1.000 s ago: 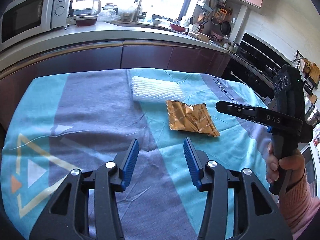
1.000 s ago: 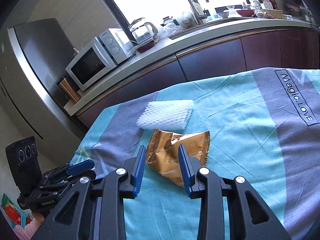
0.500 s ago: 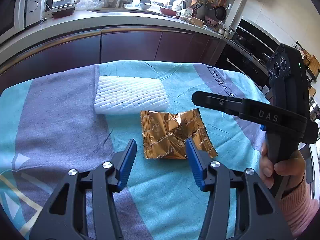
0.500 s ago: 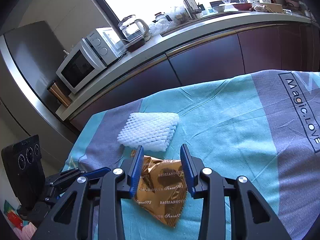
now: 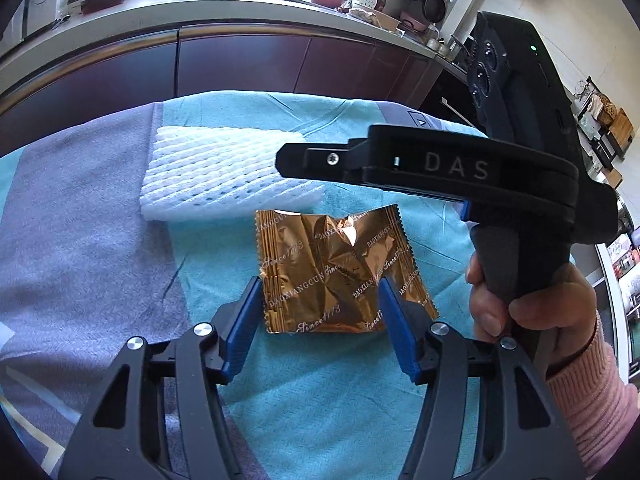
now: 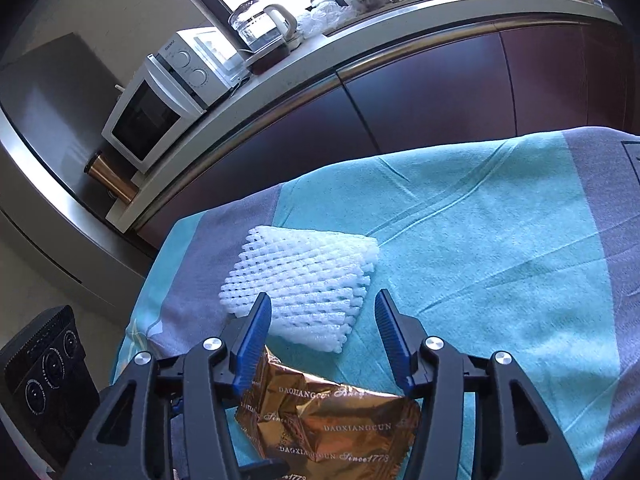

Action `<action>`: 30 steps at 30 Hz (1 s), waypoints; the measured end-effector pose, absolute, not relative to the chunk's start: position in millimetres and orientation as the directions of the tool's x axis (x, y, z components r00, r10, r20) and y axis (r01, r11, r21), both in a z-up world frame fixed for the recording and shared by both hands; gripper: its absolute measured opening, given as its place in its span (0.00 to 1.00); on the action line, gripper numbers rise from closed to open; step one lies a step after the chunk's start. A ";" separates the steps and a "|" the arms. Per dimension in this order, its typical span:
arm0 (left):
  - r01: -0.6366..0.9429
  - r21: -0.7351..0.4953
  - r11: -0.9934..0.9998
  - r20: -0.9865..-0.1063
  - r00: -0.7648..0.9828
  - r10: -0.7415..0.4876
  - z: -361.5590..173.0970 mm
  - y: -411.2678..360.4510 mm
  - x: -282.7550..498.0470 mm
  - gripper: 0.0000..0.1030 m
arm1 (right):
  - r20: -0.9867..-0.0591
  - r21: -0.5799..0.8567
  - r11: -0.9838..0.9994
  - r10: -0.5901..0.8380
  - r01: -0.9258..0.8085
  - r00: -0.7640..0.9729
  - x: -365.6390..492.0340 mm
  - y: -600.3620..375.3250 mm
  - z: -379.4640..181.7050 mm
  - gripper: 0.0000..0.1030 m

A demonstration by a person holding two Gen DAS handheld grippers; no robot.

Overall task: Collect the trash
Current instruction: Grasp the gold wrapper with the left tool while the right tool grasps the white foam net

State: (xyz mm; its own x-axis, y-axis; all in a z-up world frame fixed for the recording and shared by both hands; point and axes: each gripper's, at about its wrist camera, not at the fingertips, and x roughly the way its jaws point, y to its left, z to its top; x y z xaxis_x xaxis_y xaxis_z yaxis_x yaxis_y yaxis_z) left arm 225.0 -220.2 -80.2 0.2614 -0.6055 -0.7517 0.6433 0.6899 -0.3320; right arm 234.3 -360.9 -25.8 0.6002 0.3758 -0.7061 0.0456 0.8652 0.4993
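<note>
A crumpled gold foil wrapper lies flat on the cloth. My left gripper hovers over its near half, its jaws opening, with the wrapper between the blue pads and not pressed by them. Just behind the wrapper lies a white foam net sleeve. My right gripper is above the near edge of the foam net, its jaws opening and nothing gripped. The wrapper lies below its fingers. In the left wrist view the right gripper reaches in from the right, held by a hand.
A teal and grey cloth covers the table. Behind its far edge run dark cabinets under a counter with a microwave and a glass kettle. A steel fridge stands at the left.
Both grippers moved forward and down over the table. The left came over the gold wrapper; the right passed the wrapper to the foam net. Both pairs of jaws widened.
</note>
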 end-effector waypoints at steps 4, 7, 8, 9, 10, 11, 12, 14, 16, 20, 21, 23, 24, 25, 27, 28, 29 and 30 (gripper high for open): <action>0.640 -0.319 0.699 -0.758 0.271 -0.594 -82.0 -220.6 225.9 0.41 | -0.720 0.491 0.870 0.379 0.041 0.581 239.6 -356.9 -30.4 0.47; 0.643 -0.306 0.703 -0.761 0.279 -0.586 -82.2 -220.4 224.5 0.35 | -0.734 0.464 0.885 0.357 0.042 0.578 239.3 -353.7 -30.7 0.38; 0.643 -0.307 0.701 -0.759 0.278 -0.588 -82.3 -220.0 224.1 0.32 | -0.738 0.455 0.890 0.350 0.042 0.576 238.9 -353.6 -30.5 0.35; 0.642 -0.306 0.703 -0.759 0.281 -0.587 -82.5 -220.7 223.6 0.29 | -0.744 0.445 0.895 0.343 0.042 0.573 239.3 -353.1 -31.1 0.27; 0.640 -0.307 0.705 -0.759 0.282 -0.586 -82.8 -221.5 222.9 0.25 | -0.749 0.433 0.900 0.334 0.042 0.572 239.0 -352.1 -31.5 0.22; 0.637 -0.311 0.705 -0.759 0.280 -0.588 -83.2 -221.4 222.7 0.23 | -0.751 0.425 0.904 0.326 0.042 0.575 238.5 -351.7 -31.9 0.21; 0.633 -0.316 0.706 -0.757 0.280 -0.590 -82.9 -220.1 221.4 0.22 | -0.749 0.426 0.904 0.326 0.041 0.577 238.0 -352.0 -32.1 0.20; 0.629 -0.325 0.707 -0.753 0.280 -0.595 -82.9 -217.0 220.6 0.18 | -0.743 0.435 0.899 0.331 0.045 0.582 236.6 -353.8 -31.2 0.18; 0.625 -0.334 0.705 -0.747 0.281 -0.603 -81.2 -212.7 219.3 0.15 | -0.736 0.436 0.899 0.331 0.039 0.590 234.4 -354.3 -28.7 0.16; 0.617 -0.341 0.709 -0.734 0.296 -0.611 -77.0 -202.2 214.7 0.10 | -0.713 0.449 0.893 0.337 0.031 0.615 226.6 -356.5 -20.6 0.15; 0.615 -0.339 0.712 -0.731 0.303 -0.611 -76.6 -197.1 213.4 0.10 | -0.706 0.453 0.891 0.339 0.029 0.622 224.6 -356.9 -17.8 0.15; 0.613 -0.337 0.715 -0.725 0.315 -0.612 -73.5 -190.0 209.9 0.08 | -0.691 0.463 0.886 0.343 0.025 0.637 219.5 -358.5 -12.4 0.15; 0.610 -0.336 0.717 -0.724 0.320 -0.611 -72.2 -186.4 208.7 0.08 | -0.684 0.466 0.884 0.343 0.024 0.643 217.3 -359.3 -9.9 0.15; 0.607 -0.331 0.722 -0.724 0.328 -0.608 -70.9 -182.2 206.2 0.08 | -0.678 0.471 0.882 0.345 0.023 0.649 214.5 -360.2 -7.6 0.15; 0.600 -0.317 0.734 -0.722 0.348 -0.597 -66.4 -174.7 201.5 0.08 | -0.666 0.478 0.878 0.346 0.023 0.661 209.3 -361.8 -3.5 0.15; 0.597 -0.313 0.739 -0.721 0.357 -0.594 -64.6 -170.5 198.9 0.08 | -0.660 0.483 0.875 0.346 0.023 0.666 206.3 -362.6 -1.8 0.14; 0.593 -0.316 0.741 -0.716 0.363 -0.596 -62.6 -165.2 196.9 0.08 | -0.656 0.485 0.874 0.346 0.023 0.671 203.4 -363.3 -0.3 0.14; 0.587 -0.318 0.744 -0.714 0.368 -0.595 -61.0 -162.9 195.0 0.08 | -0.652 0.485 0.874 0.344 0.024 0.676 200.9 -363.5 1.0 0.14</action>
